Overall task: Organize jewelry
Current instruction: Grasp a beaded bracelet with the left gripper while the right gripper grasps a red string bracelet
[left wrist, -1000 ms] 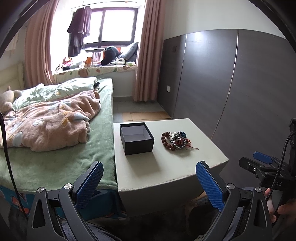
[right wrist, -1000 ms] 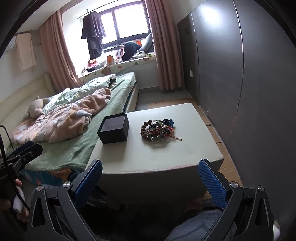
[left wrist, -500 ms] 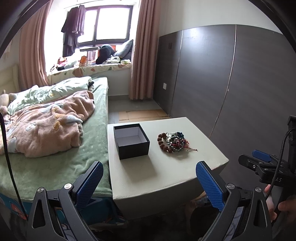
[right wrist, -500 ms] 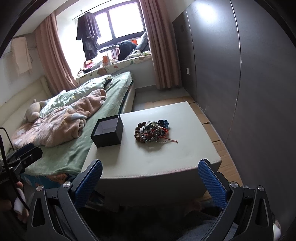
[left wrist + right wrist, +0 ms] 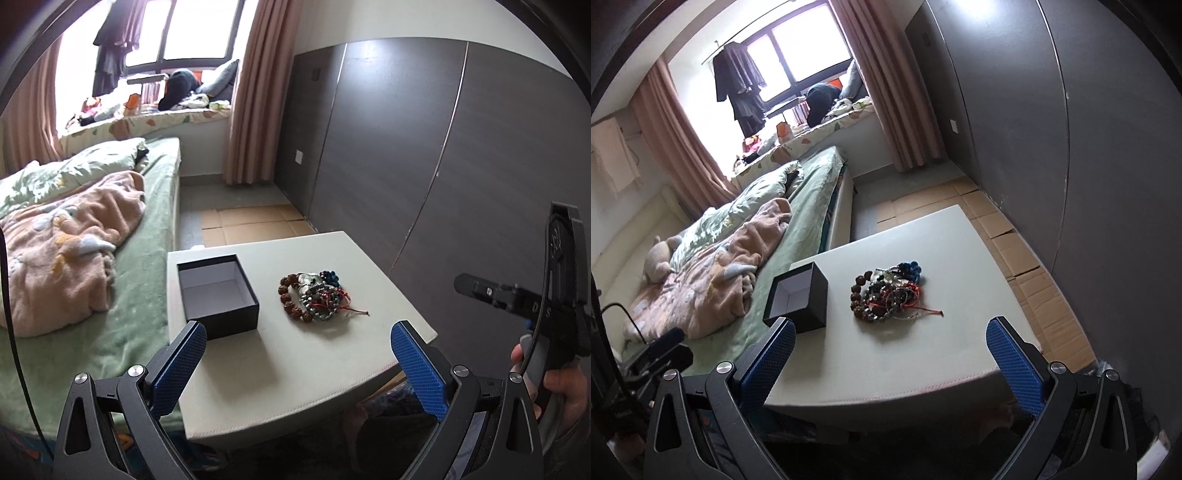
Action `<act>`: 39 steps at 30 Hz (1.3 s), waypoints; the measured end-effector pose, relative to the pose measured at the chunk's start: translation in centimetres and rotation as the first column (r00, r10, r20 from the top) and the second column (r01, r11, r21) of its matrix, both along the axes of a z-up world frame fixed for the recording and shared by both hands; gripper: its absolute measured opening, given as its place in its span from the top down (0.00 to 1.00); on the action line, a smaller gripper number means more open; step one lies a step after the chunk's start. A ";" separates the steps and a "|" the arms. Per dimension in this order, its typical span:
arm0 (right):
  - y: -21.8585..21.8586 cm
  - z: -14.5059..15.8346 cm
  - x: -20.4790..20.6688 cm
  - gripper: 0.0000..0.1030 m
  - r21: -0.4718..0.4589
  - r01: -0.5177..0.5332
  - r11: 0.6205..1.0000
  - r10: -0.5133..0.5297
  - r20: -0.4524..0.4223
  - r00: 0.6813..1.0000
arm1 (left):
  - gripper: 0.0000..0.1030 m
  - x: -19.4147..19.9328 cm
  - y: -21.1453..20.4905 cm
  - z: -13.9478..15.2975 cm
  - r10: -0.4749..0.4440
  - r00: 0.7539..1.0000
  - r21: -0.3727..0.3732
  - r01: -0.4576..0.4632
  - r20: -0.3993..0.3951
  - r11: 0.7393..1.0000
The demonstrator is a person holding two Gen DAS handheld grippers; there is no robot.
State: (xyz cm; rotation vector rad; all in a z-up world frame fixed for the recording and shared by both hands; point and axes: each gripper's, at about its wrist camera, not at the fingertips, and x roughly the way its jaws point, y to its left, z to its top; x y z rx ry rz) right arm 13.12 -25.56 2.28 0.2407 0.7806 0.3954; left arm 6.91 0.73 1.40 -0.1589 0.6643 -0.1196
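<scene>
A pile of bead bracelets and cords (image 5: 317, 297) lies on a pale low table (image 5: 295, 354); it also shows in the right wrist view (image 5: 888, 294). An open black box (image 5: 216, 290) with a pale lining stands left of the pile, empty as far as I see; it also shows in the right wrist view (image 5: 798, 297). My left gripper (image 5: 298, 365) is open and empty, above the table's near edge. My right gripper (image 5: 891, 363) is open and empty, short of the pile. The right gripper's body shows at the right of the left wrist view (image 5: 532, 306).
A bed with a green sheet and pink blanket (image 5: 70, 254) runs along the table's left side. Dark wardrobe panels (image 5: 424, 147) stand to the right. Cardboard sheets (image 5: 1015, 236) cover the floor between table and wardrobe. A window with curtains is at the far end.
Both grippers have moved forward toward the table, so the box and the bracelet pile look larger and nearer. Both stay open. The right wrist view has tilted.
</scene>
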 end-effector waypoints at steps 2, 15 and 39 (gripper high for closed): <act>0.1 0.0 1.7 0.00 0.016 0.001 1.000 -0.001 -0.016 1.000 | 0.08 1.4 -0.1 -0.2 -0.022 1.000 -0.008 0.022 -0.012 1.000; 0.0 -3.8 10.5 0.00 0.145 0.008 0.989 0.015 -0.152 0.988 | 0.39 11.4 -1.3 -4.2 -0.090 0.971 -0.078 0.074 -0.221 0.994; -0.5 -10.6 13.9 0.34 0.250 0.119 0.961 -0.014 -0.386 0.923 | 0.88 20.7 -3.1 -13.4 -0.147 0.867 -0.138 0.092 -0.477 0.986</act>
